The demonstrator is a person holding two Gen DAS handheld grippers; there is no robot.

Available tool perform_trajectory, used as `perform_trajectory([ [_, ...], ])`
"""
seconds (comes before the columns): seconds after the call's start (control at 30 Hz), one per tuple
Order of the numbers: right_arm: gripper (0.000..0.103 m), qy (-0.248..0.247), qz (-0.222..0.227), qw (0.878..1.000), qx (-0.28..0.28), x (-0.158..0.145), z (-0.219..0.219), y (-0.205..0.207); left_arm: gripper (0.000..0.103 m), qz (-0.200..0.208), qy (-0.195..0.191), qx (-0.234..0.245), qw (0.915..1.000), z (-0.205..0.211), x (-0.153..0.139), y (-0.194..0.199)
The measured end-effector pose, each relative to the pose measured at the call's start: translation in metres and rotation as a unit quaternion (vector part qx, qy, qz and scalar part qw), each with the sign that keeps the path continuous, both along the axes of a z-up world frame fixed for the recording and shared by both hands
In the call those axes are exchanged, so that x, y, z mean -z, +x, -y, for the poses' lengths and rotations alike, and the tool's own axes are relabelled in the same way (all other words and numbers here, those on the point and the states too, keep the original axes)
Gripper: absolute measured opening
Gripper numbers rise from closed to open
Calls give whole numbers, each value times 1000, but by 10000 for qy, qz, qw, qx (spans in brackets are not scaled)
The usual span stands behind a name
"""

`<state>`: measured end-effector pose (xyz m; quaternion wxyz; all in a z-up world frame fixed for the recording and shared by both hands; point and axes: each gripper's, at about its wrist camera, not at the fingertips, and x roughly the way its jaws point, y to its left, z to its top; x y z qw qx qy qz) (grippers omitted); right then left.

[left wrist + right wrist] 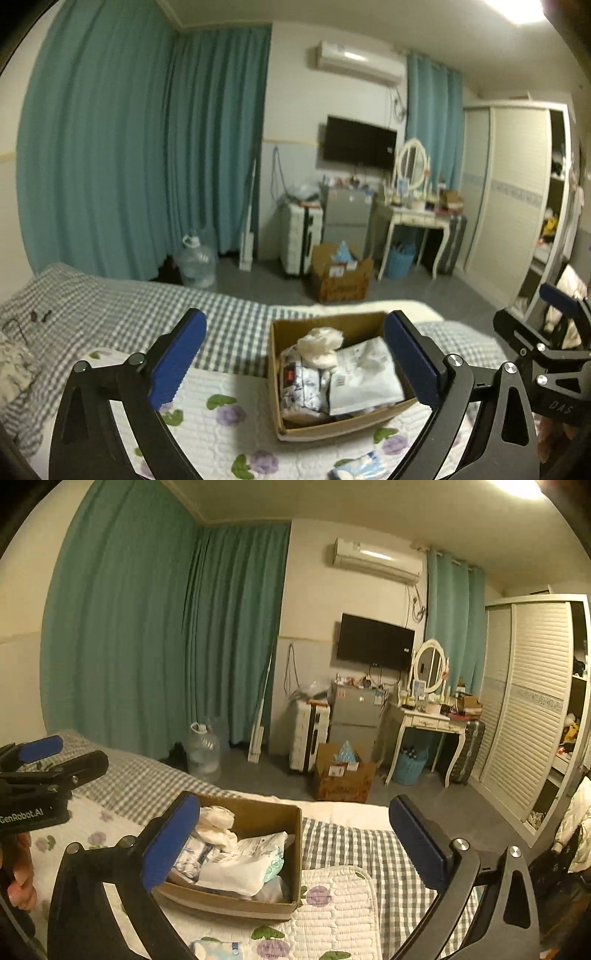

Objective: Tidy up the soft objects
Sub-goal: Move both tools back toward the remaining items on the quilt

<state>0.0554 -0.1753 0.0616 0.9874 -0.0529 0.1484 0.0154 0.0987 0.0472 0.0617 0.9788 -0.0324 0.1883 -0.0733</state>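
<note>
Two grippers hang over the bed, both with jaws spread wide and nothing between them. The left gripper (295,358) frames an open cardboard box (275,373) that sits on a white floral pad (218,424), which lies on the checked sheet (110,306). Inside the box lie soft things: a cream bundle (321,345) on top at the back, a white packet (364,373) leaning to the right, and a printed pouch (304,384) to the left. A small blue and white pack (360,467) lies on the pad just in front of the box, outside it.

From the right wrist, the right gripper (291,836) is held above the same box (297,856), its left finger over the box's left side and its right finger well clear over the sheet (373,849). The pack (216,950) shows at the bottom edge, on the pad (332,915).

Each gripper shows at the rim of the other's view. Beyond the bed stand teal curtains (110,147), a water jug (195,264), a second box (341,277) on the floor, and a dressing table (413,218)
</note>
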Motion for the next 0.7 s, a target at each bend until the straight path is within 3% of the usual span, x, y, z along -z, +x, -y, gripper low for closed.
perform_trajectory([
  [0.23, 103, -15, 247, 9997, -1, -21, -4, -49, 100, 258, -110, 62, 9996, -5, -24, -45],
  [0.47, 103, 91, 507, 9987, -25, -41, -4, -90, 101, 400, -377, -104, 9984, -23, -25, -80],
  [0.7, 103, 17, 478, 9988, 37, -42, -4, -117, 102, 468, -481, -196, 9976, -30, -19, -91],
])
